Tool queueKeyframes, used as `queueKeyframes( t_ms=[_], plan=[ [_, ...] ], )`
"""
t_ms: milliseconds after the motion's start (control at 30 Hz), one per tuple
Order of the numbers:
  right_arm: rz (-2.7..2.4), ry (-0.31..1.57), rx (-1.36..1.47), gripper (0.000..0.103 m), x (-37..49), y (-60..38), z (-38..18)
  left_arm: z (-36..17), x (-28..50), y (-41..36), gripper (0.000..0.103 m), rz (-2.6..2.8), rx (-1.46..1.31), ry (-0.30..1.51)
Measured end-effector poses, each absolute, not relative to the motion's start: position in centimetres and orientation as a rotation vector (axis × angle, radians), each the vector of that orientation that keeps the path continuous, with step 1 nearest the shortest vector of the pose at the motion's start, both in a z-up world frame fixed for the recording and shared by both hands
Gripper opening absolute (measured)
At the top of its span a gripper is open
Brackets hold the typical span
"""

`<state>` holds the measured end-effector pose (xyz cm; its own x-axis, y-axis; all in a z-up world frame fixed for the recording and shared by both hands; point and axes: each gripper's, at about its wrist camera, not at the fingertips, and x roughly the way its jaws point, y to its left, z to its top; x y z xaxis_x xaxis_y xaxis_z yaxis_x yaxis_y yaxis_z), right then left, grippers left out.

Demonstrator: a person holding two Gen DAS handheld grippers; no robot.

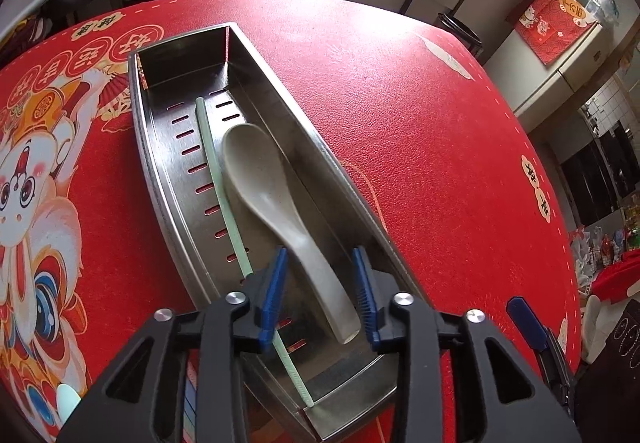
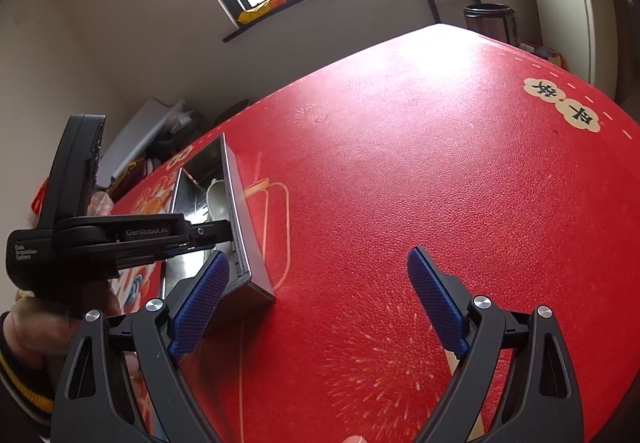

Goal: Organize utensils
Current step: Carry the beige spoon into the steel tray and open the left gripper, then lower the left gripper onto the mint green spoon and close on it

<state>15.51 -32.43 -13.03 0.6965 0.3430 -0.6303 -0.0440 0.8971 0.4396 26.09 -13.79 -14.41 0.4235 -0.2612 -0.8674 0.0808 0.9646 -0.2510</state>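
Steel forms the long, narrow utensil tray (image 1: 256, 55), which lies on the red desk (image 1: 420, 115) with its length running from near to far. Its floor is brushed metal pierced by rows of short slots. Inside lies a pale beige soup spoon (image 1: 276, 211), bowl at the far end and handle end near, beside a thin pale green chopstick (image 1: 224, 199) that runs along the spoon's left side and touches it.

The left gripper (image 1: 320, 299) hovers over the near end of the tray, its blue fingers (image 1: 274, 295) standing apart on either side of the spoon handle with a gap on each side, so nothing is gripped. The chopstick passes behind the left finger and is partly hidden there. The near corner of the tray is covered by the gripper's black frame.

The right gripper (image 2: 316, 299) shows its fingers (image 2: 200, 307) spread wide over bare red cloth, holding nothing. Its view gives the tray (image 2: 240, 211) from the right side, so that only the outer wall, the near corner and a glimpse of the spoon bowl (image 2: 218, 199) show; the chopstick cannot be made out there. This view alone shows the left gripper's black body (image 2: 120, 239) reaching into the tray, and a hand (image 2: 48, 327) with a dark, yellow-striped cuff at the left edge. The left view shows a blue finger of the right gripper (image 1: 528, 323) at its right.
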Motion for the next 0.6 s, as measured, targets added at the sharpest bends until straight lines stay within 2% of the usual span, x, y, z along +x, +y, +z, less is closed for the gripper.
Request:
queueKeyframes(
  t_ms=[33, 100, 167, 200, 267, 300, 433, 600],
  plan=[
    [0.219, 0.775, 0.413, 0.087, 15.5, -32.4, -13.0, -14.1, 25.9, -13.8, 0.048, -0.218, -0.174, 1.106],
    [0.214, 0.771, 0.412, 0.087, 15.5, -32.5, -13.0, -13.4, 25.5, -13.4, 0.053, -0.226, -0.159, 1.083],
    [0.214, 0.766, 0.414, 0.087, 15.5, -32.6, -12.9, -12.5, 24.9, -12.9, 0.068, -0.222, -0.140, 1.053],
    [0.213, 0.767, 0.415, 0.087, 15.5, -32.5, -12.9, -11.9, 24.4, -12.7, 0.071, -0.226, -0.131, 1.032],
    [0.216, 0.766, 0.416, 0.087, 15.5, -32.5, -12.9, -10.6, 23.4, -12.2, 0.088, -0.229, -0.099, 0.989],
    [0.216, 0.764, 0.417, 0.087, 15.5, -32.6, -12.9, -10.0, 22.7, -11.9, 0.091, -0.219, -0.074, 0.960],
    [0.215, 0.756, 0.429, 0.087, 15.5, -32.8, -12.9, -8.1, 19.6, -10.3, 0.097, -0.177, 0.000, 0.863],
    [0.224, 0.737, 0.451, 0.087, 15.2, -33.0, -12.9, -6.9, 15.3, -6.9, 0.097, -0.128, 0.026, 0.778]
  ],
)
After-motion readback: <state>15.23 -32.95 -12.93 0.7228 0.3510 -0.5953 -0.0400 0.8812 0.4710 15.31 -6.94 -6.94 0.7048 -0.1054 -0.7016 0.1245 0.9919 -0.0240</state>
